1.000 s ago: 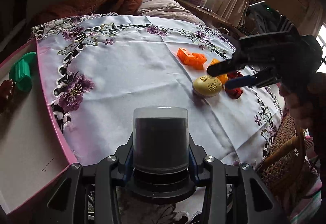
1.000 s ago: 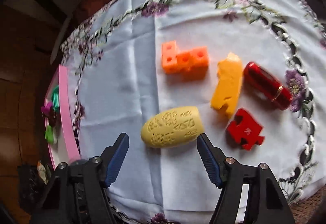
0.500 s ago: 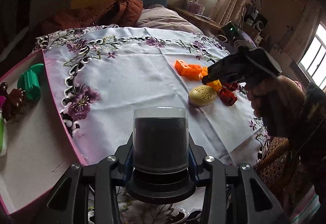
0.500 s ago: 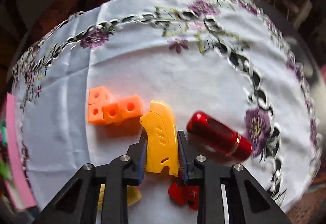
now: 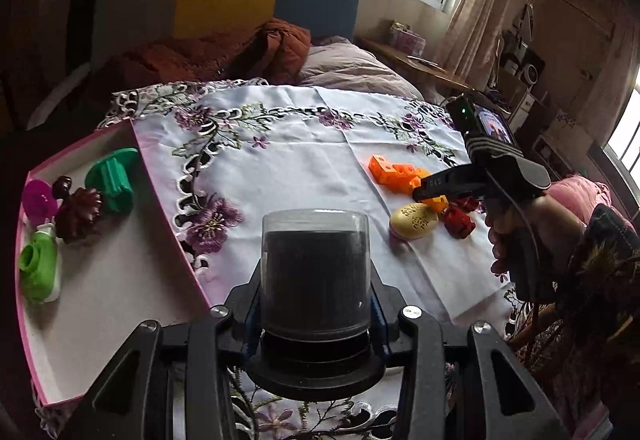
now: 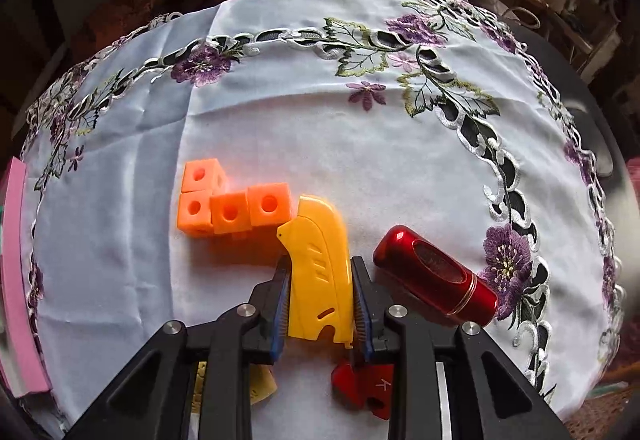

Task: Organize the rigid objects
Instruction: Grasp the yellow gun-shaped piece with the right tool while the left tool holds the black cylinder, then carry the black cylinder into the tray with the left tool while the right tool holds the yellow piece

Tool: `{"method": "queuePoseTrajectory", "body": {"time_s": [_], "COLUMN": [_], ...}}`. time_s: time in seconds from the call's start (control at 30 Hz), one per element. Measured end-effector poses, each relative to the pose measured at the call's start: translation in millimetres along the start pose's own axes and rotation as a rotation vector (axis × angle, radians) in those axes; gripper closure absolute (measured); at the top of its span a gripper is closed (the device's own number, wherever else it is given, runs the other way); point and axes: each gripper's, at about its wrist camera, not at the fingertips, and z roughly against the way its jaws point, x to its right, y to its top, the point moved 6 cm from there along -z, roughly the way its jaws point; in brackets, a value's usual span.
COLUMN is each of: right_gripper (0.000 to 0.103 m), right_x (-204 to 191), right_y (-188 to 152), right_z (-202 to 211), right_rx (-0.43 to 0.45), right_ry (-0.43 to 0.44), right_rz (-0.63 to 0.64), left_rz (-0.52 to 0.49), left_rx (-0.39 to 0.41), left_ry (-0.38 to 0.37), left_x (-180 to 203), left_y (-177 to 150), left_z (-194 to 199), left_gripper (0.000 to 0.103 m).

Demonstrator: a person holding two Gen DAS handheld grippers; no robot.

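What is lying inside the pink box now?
The pink box holds a green spool, a dark red flower, a magenta disc and a green-white piece. Its near corner is hidden.

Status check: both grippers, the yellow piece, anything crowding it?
Left gripper shut on dark jar. Right gripper shut on yellow plastic piece. Orange cube block touching, red tube close.

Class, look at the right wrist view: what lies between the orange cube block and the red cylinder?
The yellow plastic piece, clamped in the right gripper, lies between the orange cube block and red cylinder, in the right wrist view.
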Motion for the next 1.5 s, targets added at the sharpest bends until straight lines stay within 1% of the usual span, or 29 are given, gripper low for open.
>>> {"method": "queuePoseTrajectory", "body": {"time_s": [0.13,0.27,0.47,0.73,1.07,1.17,1.3,1.4,1.5], "right_gripper": [0.074,0.074,0.074,0.075,0.074,0.074,0.074,0.074,0.074], "right_x": [-7.5,-6.4,-8.9,-9.1,-11.4,-11.5,-12.0,-11.6,-11.5], "right_y": [-2.2,-3.4,-5.0,-5.4,-5.5,-5.7,-5.6,-5.3,-5.1], "right_z": [0.2,-0.1,2.5,2.2,2.2,2.2,2.6,2.6,2.8], "right_rx": [0.008,0.007,0.021,0.033,0.042,0.043,0.045,0.044,0.045], "right_ry": [-0.033,-0.023,-0.048,-0.066,-0.08,-0.08,-0.081,-0.078,-0.079], "right_rz": [0.047,0.034,0.074,0.1,0.117,0.12,0.123,0.121,0.122], "left_rz": [-0.007,-0.006,0.0,0.03,0.089,0.133,0.216,0.299,0.36], "left_rx": [0.021,0.027,0.03,0.036,0.051,0.067,0.092,0.098,0.084], "left_ry": [0.023,0.032,0.036,0.036,0.048,0.072,0.122,0.15,0.181], "left_x": [-1.3,-2.9,-4.2,-12.9,-34.5,-56.5,-97.8,-134.8,-165.8], "left_y": [1.8,2.1,0.8,0.2,0.6,0.6,-1.6,-12.7,-29.8], "left_z": [8.8,11.9,16.4,21.9,31.2,40.6,56.9,69.8,76.6], "left_gripper": [0.06,0.06,0.06,0.06,0.06,0.06,0.06,0.06,0.06]}}
